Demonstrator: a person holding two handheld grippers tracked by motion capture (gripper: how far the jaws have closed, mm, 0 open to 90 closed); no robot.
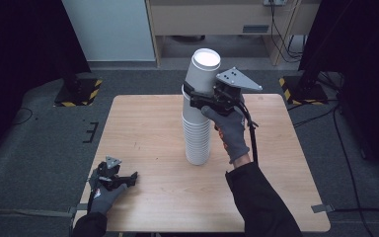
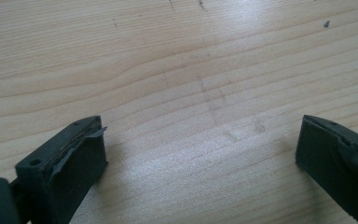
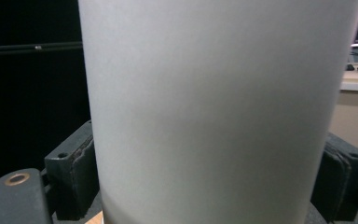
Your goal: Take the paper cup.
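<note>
At the upper centre of the high view the right gripper [image 1: 197, 96] clamps the top cup [image 1: 203, 71] of the stack [image 1: 197, 136] on the worktop [image 1: 143, 143], so it should probably lift straight up, while the left gripper [image 1: 123, 178], empty and wide apart at lower left, could steady the stack.

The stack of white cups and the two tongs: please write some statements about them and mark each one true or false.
1. The right tongs have their jaws on either side of the top cup of the cup stack. True.
2. The left tongs hold a cup. False: their jaws stand wide apart over the bare wooden table, with nothing between them.
3. The cup stack lies on its side. False: it stands upright on the table, rims up.
4. The left tongs are near the table's near left corner, well apart from the stack. True.
5. The top cup is blue. False: it is white.
</note>
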